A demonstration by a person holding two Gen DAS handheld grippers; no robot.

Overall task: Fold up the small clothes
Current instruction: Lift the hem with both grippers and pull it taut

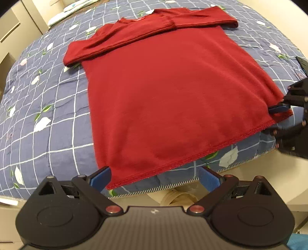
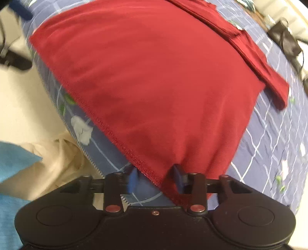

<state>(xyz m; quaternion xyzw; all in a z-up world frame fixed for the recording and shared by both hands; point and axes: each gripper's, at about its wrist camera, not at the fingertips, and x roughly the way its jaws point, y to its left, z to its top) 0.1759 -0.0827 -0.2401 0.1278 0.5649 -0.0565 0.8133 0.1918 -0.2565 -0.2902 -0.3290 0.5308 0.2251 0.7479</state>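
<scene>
A red long-sleeved shirt (image 1: 173,92) lies flat on a blue checked quilt (image 1: 48,107), with both sleeves (image 1: 146,28) folded across its chest at the far end. My left gripper (image 1: 155,178) is open and wide at the near hem, and the hem's left corner lies just inside its left finger (image 1: 101,177). My right gripper (image 1: 279,110) is at the hem's right corner. In the right wrist view the shirt (image 2: 154,77) has this corner between the right gripper's (image 2: 155,179) blue pads. The jaws stand narrowed with a gap still showing, and cloth rests against the right pad (image 2: 178,177).
The hem lies close to the quilt's striped front edge (image 1: 240,163), with pale floor beyond it. A black bag (image 2: 284,40) sits at the bed's far side. Blue cloth (image 2: 15,159) lies on the floor. A pillow (image 1: 63,17) is at the head end.
</scene>
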